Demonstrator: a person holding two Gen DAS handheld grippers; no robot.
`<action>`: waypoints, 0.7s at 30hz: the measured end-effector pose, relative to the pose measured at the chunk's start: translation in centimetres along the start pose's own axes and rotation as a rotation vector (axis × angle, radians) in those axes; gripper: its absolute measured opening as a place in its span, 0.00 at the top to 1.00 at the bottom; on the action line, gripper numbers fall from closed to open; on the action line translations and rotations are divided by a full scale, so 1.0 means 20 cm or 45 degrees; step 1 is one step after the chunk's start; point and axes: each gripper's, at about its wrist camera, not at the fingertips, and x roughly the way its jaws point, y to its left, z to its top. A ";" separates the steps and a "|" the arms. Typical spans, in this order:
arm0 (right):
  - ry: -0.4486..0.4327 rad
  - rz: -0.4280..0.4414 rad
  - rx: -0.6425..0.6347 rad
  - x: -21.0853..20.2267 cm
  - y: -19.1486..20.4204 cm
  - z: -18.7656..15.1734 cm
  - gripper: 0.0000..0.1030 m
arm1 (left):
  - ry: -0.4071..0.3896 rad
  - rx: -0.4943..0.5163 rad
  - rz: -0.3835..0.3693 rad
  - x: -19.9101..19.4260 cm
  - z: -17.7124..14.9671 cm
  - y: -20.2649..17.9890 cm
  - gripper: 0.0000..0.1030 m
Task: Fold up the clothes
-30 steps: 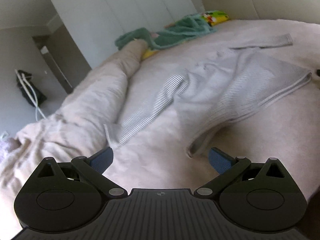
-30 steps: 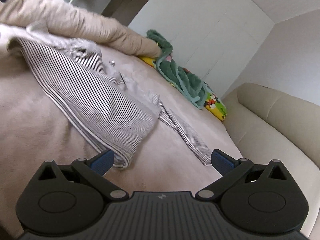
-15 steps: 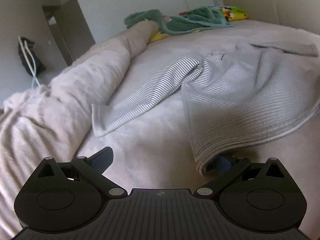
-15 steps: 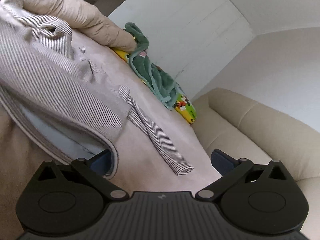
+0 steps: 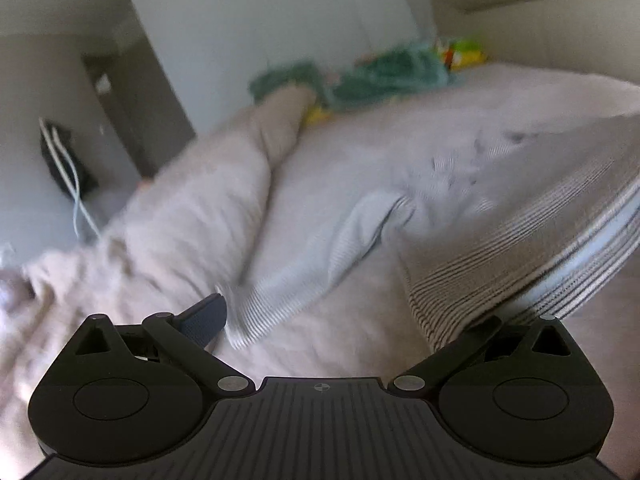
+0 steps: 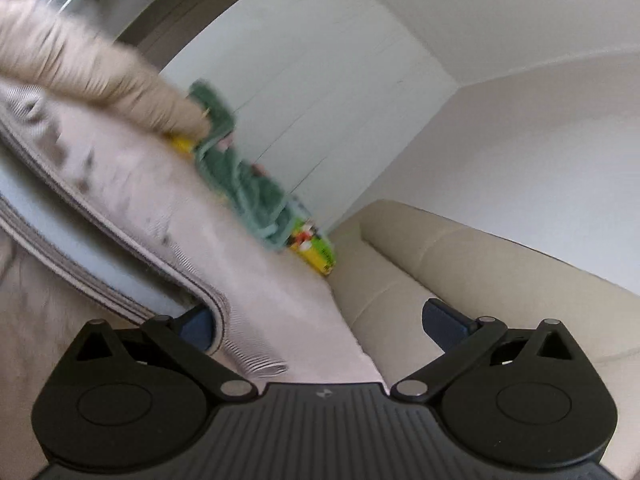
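Striped long-sleeved top [image 5: 500, 216] is lying on the bed [image 5: 340, 152], its hem edge draping over and hiding the left tool's [image 5: 344, 320] right finger, so whether that tool is gripping anything is hard to tell. Motion blur is smearing the green towel [image 6: 244, 184] and the colourful print under it, leaving no writing readable. The right tool [image 6: 320, 320] is standing spread wide, the hem lying against its left finger [image 6: 196, 326].

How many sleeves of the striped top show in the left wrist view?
1. One sleeve trails toward the left gripper across the bed. The other may be hidden under the lifted striped top.
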 end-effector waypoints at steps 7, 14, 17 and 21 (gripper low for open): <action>-0.027 0.018 0.001 -0.41 -0.18 -0.10 0.00 | -0.002 0.016 0.007 -0.36 -0.15 -0.11 0.00; 0.265 0.401 -0.022 -0.56 0.01 -0.40 0.00 | 0.297 -0.080 -0.087 -0.30 -0.47 -0.29 0.00; 0.316 0.610 0.046 -0.60 0.03 -0.44 0.00 | 0.326 -0.060 -0.102 -0.30 -0.50 -0.34 0.00; 0.277 0.855 0.235 -0.61 -0.07 -0.38 0.00 | 0.269 -0.145 -0.181 -0.34 -0.41 -0.29 0.00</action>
